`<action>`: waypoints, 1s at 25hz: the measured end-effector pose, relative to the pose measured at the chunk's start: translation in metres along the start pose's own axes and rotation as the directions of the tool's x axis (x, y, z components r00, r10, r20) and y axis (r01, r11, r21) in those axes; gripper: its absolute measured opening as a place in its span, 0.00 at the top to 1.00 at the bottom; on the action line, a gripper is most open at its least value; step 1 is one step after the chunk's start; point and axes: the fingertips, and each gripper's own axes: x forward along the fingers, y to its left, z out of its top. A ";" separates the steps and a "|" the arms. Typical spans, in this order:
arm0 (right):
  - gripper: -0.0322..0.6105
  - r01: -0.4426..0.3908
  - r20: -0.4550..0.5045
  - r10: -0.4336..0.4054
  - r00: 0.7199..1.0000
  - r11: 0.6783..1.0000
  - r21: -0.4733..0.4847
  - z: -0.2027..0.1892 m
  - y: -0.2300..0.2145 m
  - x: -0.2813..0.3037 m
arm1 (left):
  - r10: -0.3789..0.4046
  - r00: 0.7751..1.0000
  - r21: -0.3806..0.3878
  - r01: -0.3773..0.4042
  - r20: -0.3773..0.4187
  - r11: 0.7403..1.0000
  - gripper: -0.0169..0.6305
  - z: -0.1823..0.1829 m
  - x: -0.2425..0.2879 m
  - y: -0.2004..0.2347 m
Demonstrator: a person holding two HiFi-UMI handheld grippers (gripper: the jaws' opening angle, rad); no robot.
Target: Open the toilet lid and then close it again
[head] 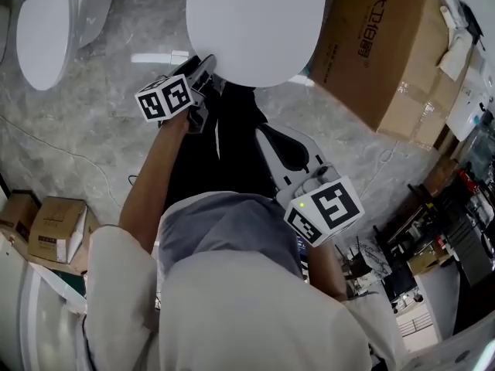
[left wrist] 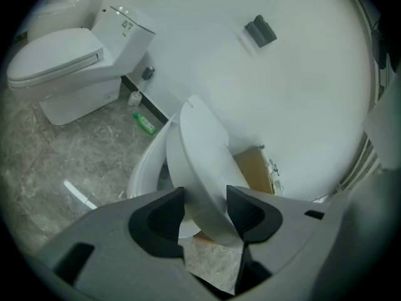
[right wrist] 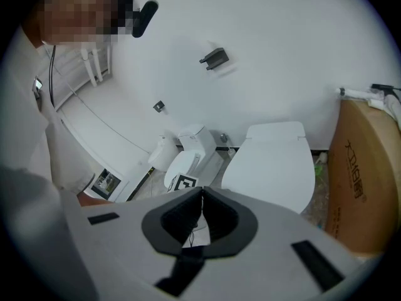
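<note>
Marble floor; left gripper, angled down, clamps tilted toilet lid; right gripper closed, empty.

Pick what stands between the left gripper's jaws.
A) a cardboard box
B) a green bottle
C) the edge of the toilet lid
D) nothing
C: in the left gripper view, the white toilet lid, tilted partly up off the bowl, runs down between the jaws of the left gripper, which are closed on its edge.

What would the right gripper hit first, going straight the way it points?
Probably the black-and-white marker cube on the left gripper, just past the shut jaws of the right gripper; depth is unclear.
</note>
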 end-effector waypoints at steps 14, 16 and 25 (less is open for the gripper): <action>0.93 -0.006 0.017 0.007 1.000 0.999 -0.051 0.012 0.023 -0.016 | -0.027 0.998 -0.002 0.027 0.060 1.000 0.66 0.022 -0.017 -0.031; 0.93 -0.008 0.025 0.010 1.000 0.998 -0.061 0.016 0.027 -0.018 | -0.033 0.997 0.004 0.033 0.066 0.999 0.66 0.026 -0.022 -0.036; 0.93 0.002 0.050 0.002 0.999 0.997 -0.082 0.024 0.035 -0.023 | -0.061 0.994 0.016 0.060 0.090 0.998 0.66 0.043 -0.031 -0.055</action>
